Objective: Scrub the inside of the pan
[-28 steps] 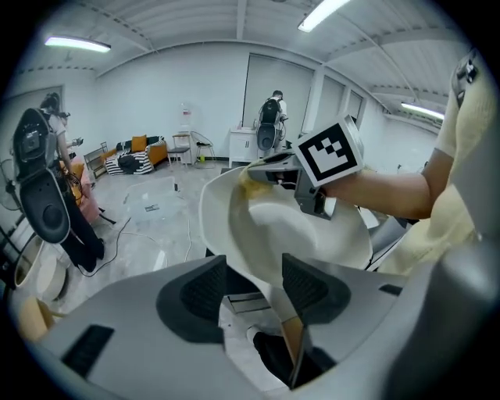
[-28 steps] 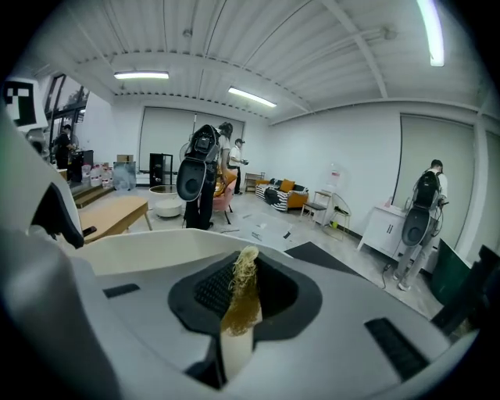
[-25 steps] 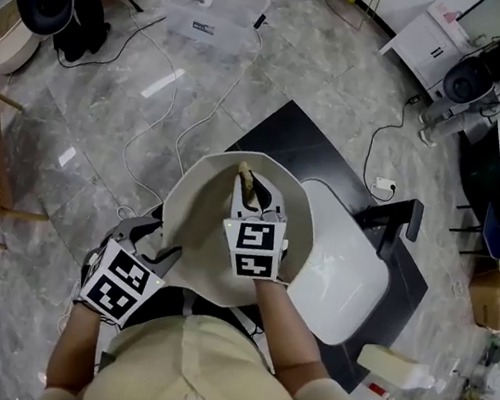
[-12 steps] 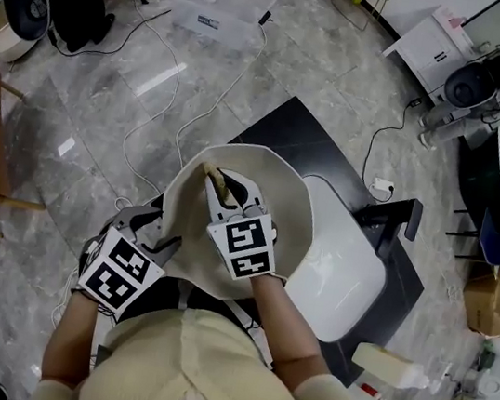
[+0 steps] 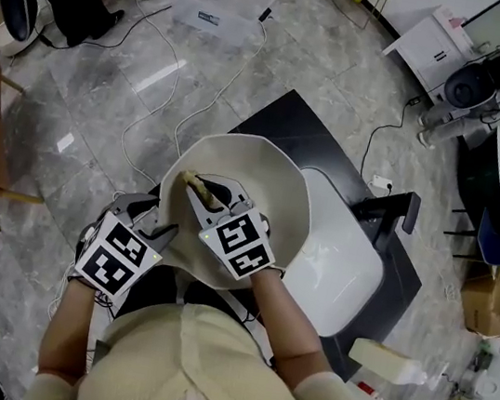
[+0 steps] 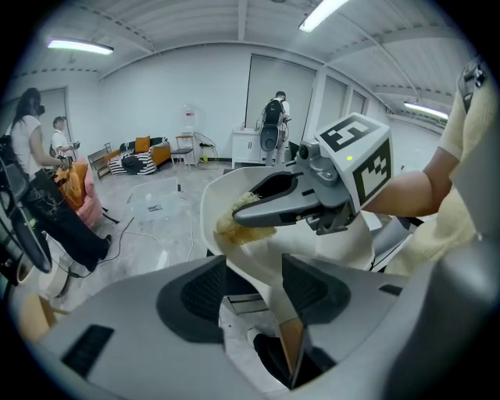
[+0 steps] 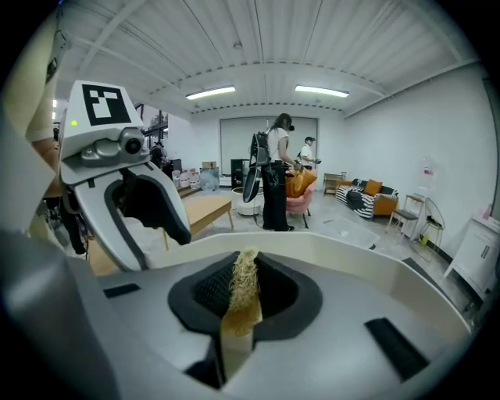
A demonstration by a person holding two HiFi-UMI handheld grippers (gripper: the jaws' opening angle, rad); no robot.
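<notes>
Cream pan [image 5: 276,184]: tilted, inside facing up, wide shallow bowl. Tan fibrous scrub pad [image 5: 192,179]: pressed against the inner wall, close to the left rim.

I have little room on the left. The raised wall of the wide cream pan [image 5: 265,164] hems in my right gripper [image 5: 198,185] there. The yellow fibrous scrub pad [image 5: 189,178] clamped in its jaws sits against that wall near the rim, so nothing passes further that way. The pan's far and right inner surface is bare and open for a sweep. My left gripper [image 5: 163,228] is clamped on the near left rim, just beside the right one, and the gap between them is tight. Right of the pan, the white oval basin [image 5: 351,276] in the black counter [image 5: 289,130] lies open. A white plastic bottle [image 5: 389,362] stands by the counter's near right corner, well apart.
</notes>
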